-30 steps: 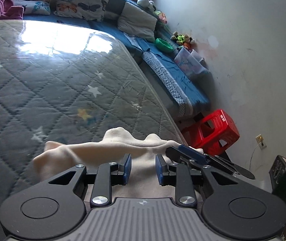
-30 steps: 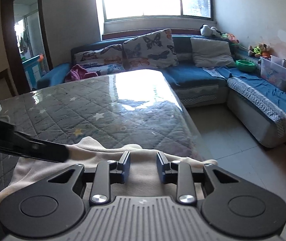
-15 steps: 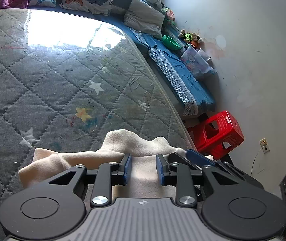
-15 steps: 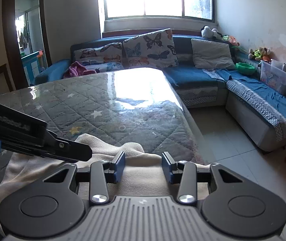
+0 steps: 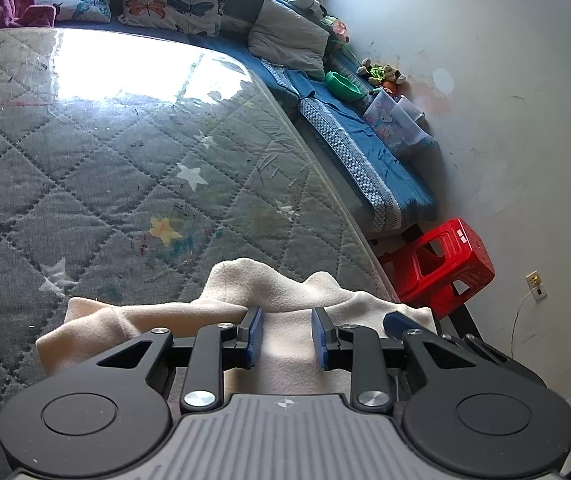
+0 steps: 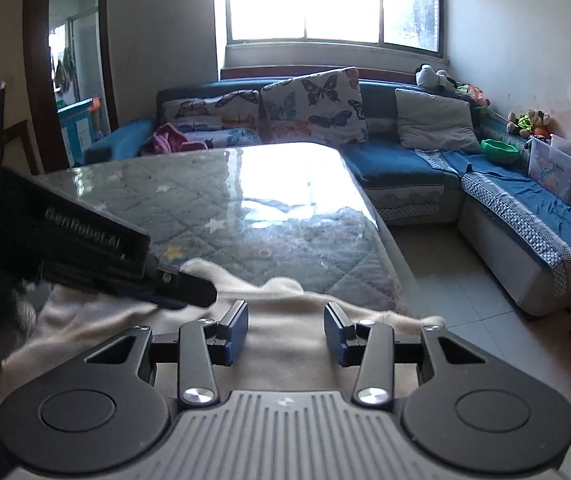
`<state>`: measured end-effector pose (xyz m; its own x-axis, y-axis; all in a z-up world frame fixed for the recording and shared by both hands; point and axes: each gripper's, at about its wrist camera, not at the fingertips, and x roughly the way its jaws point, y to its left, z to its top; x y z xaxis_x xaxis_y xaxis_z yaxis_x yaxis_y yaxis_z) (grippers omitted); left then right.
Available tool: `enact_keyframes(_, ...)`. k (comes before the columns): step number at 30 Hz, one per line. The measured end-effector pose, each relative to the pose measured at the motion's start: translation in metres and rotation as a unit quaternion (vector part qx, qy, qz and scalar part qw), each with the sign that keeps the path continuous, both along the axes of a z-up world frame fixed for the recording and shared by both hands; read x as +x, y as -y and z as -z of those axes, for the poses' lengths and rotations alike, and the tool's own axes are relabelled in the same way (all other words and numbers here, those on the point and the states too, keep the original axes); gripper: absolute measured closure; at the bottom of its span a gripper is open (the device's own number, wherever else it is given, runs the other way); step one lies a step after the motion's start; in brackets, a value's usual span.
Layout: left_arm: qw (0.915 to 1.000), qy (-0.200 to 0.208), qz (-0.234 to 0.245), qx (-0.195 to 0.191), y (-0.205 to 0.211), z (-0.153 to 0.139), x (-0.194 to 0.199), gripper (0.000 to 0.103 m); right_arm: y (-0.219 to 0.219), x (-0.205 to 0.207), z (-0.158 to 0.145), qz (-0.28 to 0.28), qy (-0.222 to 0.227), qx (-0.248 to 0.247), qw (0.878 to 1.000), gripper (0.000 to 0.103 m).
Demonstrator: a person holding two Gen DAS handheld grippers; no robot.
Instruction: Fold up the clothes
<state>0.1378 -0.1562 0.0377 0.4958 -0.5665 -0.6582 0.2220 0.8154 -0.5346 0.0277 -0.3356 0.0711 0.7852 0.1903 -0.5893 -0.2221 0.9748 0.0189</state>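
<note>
A cream fleece garment point(image 5: 277, 292) lies bunched at the near edge of a grey quilted table point(image 5: 105, 168) under a glossy cover. It also shows in the right wrist view point(image 6: 285, 316). My left gripper point(image 5: 285, 336) is open, its blue pads apart just above the cloth, holding nothing. My right gripper point(image 6: 285, 330) is open over the same garment. The left gripper shows from the side in the right wrist view point(image 6: 181, 290), its tip resting on the cloth. One blue pad of the right gripper shows in the left wrist view point(image 5: 399, 324).
A blue corner sofa point(image 6: 497, 200) with butterfly cushions point(image 6: 313, 104) runs behind and to the right of the table. A red plastic stool point(image 5: 441, 264) stands on the floor by the table's near right corner. A clear storage box point(image 6: 557, 170) sits on the sofa.
Both grippers have opened wider over the garment. The left gripper has moved closer in the right wrist view. The cloth stays bunched at the table's near edge.
</note>
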Motion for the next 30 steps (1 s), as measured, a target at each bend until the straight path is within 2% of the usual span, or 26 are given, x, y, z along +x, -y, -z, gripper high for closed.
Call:
enact_keyframes(8,0.9999,0.008,-0.001,0.007,0.002,-0.002,-0.004,0.073,0.007,-0.018,-0.003,0.008,0.006,0.002,1.000,0.060)
enact_keyframes(13,0.9998,0.020,-0.001,0.010,-0.001,-0.008,-0.015,0.068,0.011,-0.032,-0.001,0.017,0.007,0.006,1.000,0.060)
enact_keyframes(16,0.9994,0.031,0.005,0.012,-0.004,-0.012,-0.028,0.066,0.014,-0.044,0.000,0.022,0.010,0.009,1.000,0.059)
enact_keyframes(19,0.9991,0.039,0.012,0.011,-0.008,-0.015,-0.043,0.066,0.019,-0.055,-0.001,0.025,0.014,0.013,1.000,0.053)
enact_keyframes(30,0.9969,0.062,0.036,0.031,-0.025,-0.012,-0.102,0.066,0.033,-0.098,0.001,0.040,0.020,0.008,0.999,0.053)
